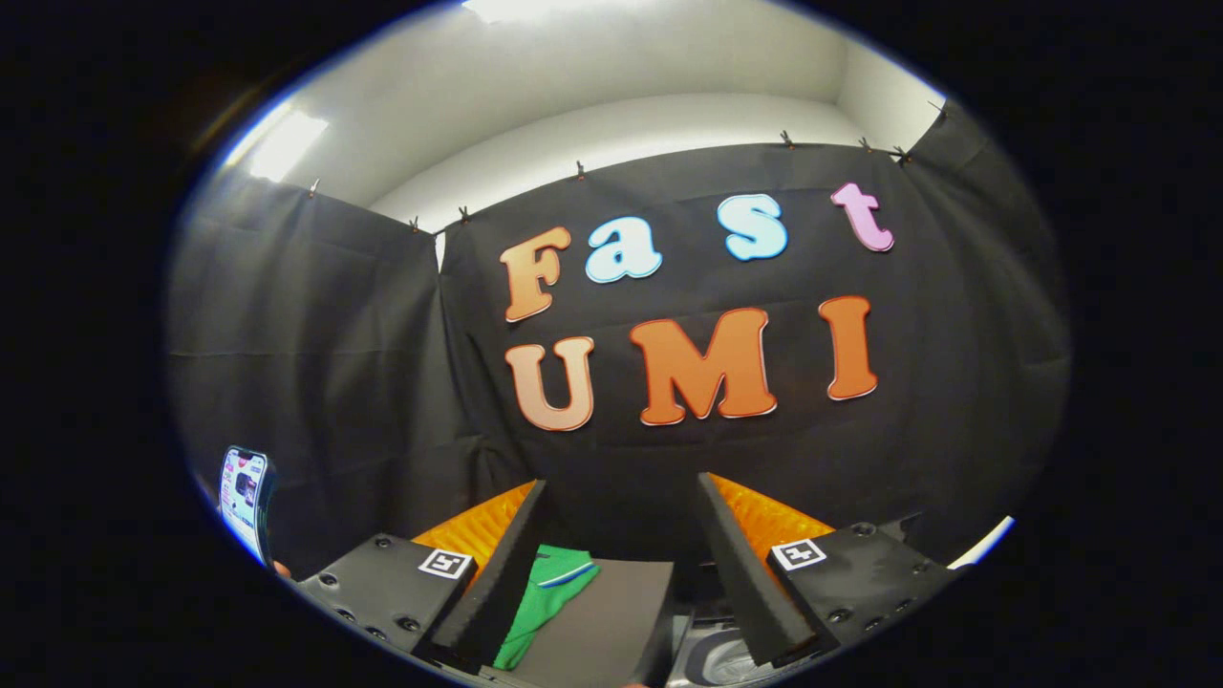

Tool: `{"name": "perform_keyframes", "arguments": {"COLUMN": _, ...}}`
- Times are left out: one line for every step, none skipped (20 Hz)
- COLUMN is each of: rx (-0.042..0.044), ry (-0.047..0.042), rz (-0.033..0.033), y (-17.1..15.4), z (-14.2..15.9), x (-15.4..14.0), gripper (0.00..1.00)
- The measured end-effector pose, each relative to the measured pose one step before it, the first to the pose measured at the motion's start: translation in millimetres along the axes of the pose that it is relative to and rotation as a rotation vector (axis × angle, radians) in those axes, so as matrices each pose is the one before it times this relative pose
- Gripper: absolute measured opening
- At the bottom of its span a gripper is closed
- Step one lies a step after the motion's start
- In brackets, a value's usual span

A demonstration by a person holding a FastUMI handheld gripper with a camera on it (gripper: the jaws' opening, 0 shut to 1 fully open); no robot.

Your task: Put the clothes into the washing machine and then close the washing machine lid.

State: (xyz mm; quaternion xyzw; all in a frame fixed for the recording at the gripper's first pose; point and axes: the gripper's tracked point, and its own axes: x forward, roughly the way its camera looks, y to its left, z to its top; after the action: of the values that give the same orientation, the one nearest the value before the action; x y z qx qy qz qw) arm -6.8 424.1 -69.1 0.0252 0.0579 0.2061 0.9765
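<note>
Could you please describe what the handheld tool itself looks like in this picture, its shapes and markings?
The tool has two long wedge-shaped fingers, standing apart, with ribbed panels on their outer sides. Each finger is mounted on a dark block studded with screws, and each block carries a small white square tag with a black pattern. No cables can be made out.

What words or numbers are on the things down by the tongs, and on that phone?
Small square black-and-white markers, one on each side of the open tongs: code patterns, no letters.
Upright smartphone beside the left finger: screen too small and blurred to read.
Green cloth with a white stripe, low between the fingers: no writing visible.
</note>
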Motion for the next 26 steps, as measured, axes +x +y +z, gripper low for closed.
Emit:
{"name": "perform_keyframes", "arguments": {"rx": 0.0006, "ry": 0.0162, "rz": 0.01875, "y": 16.76, "z": -7.72, "x": 6.63, "gripper": 0.98}}
{"name": "perform_keyframes", "arguments": {"rx": -0.00538, "ry": 0.02105, "rz": 0.01315, "y": 16.05, "z": -8.59, "x": 8.45, "gripper": 0.98}}
{"name": "perform_keyframes", "arguments": {"rx": -0.00576, "ry": 0.02298, "rz": 0.01708, "y": 16.42, "z": -11.19, "x": 8.36, "gripper": 0.98}}
{"name": "perform_keyframes", "arguments": {"rx": -0.00476, "ry": 0.02125, "rz": 0.01954, "y": 16.78, "z": -9.14, "x": 8.09, "gripper": 0.98}}
{"name": "perform_keyframes", "arguments": {"rx": -0.00189, "ry": 0.01913, "rz": 0.02434, "y": 18.02, "z": -9.61, "x": 8.52, "gripper": 0.98}}
{"name": "perform_keyframes", "arguments": {"rx": 0.00728, "ry": 0.01997, "rz": 0.0264, "y": 16.29, "z": -9.13, "x": 8.21, "gripper": 0.98}}
{"name": "perform_keyframes", "arguments": {"rx": 0.02415, "ry": 0.0252, "rz": 0.02255, "y": 13.24, "z": -9.83, "x": 8.1, "gripper": 0.98}}
{"name": "perform_keyframes", "arguments": {"rx": 0.02966, "ry": 0.02542, "rz": 0.02187, "y": 12.82, "z": -11.34, "x": 8.26, "gripper": 0.98}}
{"name": "perform_keyframes", "arguments": {"rx": 0.02612, "ry": 0.03085, "rz": 0.01303, "y": 8.56, "z": -11.16, "x": 6.27, "gripper": 0.98}}
{"name": "perform_keyframes", "arguments": {"rx": 0.01586, "ry": 0.02536, "rz": 0.00809, "y": 6.01, "z": -9.6, "x": 5.18, "gripper": 0.98}}
{"name": "perform_keyframes", "arguments": {"rx": 0.00609, "ry": 0.02359, "rz": -0.00658, "y": 1.62, "z": -9.97, "x": 7.67, "gripper": 0.98}}
{"name": "perform_keyframes", "arguments": {"rx": -0.00234, "ry": 0.02597, "rz": -0.02044, "y": -3.18, "z": -8.22, "x": 8.48, "gripper": 0.98}}
{"name": "perform_keyframes", "arguments": {"rx": -0.00276, "ry": 0.0228, "rz": -0.01683, "y": -2.84, "z": -9.11, "x": 8.12, "gripper": 0.98}}
{"name": "perform_keyframes", "arguments": {"rx": 0.00075, "ry": 0.02557, "rz": -0.01156, "y": 0.61, "z": -6.25, "x": 6.5, "gripper": 0.98}}
{"name": "perform_keyframes", "arguments": {"rx": 0.00262, "ry": 0.03056, "rz": -0.0081, "y": 1.03, "z": -7.68, "x": 7.91, "gripper": 0.98}}
{"name": "perform_keyframes", "arguments": {"rx": -0.00092, "ry": 0.03238, "rz": -0.00535, "y": 1.05, "z": -11.66, "x": 6.77, "gripper": 0.98}}
{"name": "perform_keyframes", "arguments": {"rx": -0.00685, "ry": 0.03008, "rz": -0.00183, "y": 2.48, "z": -10.67, "x": 7.5, "gripper": 0.98}}
{"name": "perform_keyframes", "arguments": {"rx": -0.01154, "ry": 0.02805, "rz": 0.00074, "y": 2.45, "z": -7.99, "x": 7.43, "gripper": 0.98}}
{"name": "perform_keyframes", "arguments": {"rx": -0.01492, "ry": 0.02196, "rz": 0.00117, "y": 2.45, "z": -7.87, "x": 4.93, "gripper": 0.98}}
{"name": "perform_keyframes", "arguments": {"rx": -0.0129, "ry": 0.01035, "rz": -0.00489, "y": 2.14, "z": -6.04, "x": 2.5, "gripper": 0.98}}
{"name": "perform_keyframes", "arguments": {"rx": -0.01171, "ry": 0.0055, "rz": -0.00883, "y": -0.41, "z": -4.94, "x": 2.4, "gripper": 0.98}}
{"name": "perform_keyframes", "arguments": {"rx": -0.01205, "ry": 0.00062, "rz": -0.0085, "y": -1.27, "z": -3.43, "x": 2.24, "gripper": 0.98}}
{"name": "perform_keyframes", "arguments": {"rx": -0.0109, "ry": 0.00425, "rz": -0.01061, "y": -1.56, "z": -4.11, "x": 2.83, "gripper": 0.98}}
{"name": "perform_keyframes", "arguments": {"rx": -0.0111, "ry": 0.0115, "rz": -0.01386, "y": -2.33, "z": -6.33, "x": 3.46, "gripper": 0.98}}
{"name": "perform_keyframes", "arguments": {"rx": -0.01184, "ry": 0.01485, "rz": -0.01654, "y": -4.5, "z": -6.63, "x": 4.55, "gripper": 0.98}}
{"name": "perform_keyframes", "arguments": {"rx": -0.00782, "ry": 0.018, "rz": -0.01869, "y": -5.56, "z": -6.52, "x": 1.89, "gripper": 0.98}}
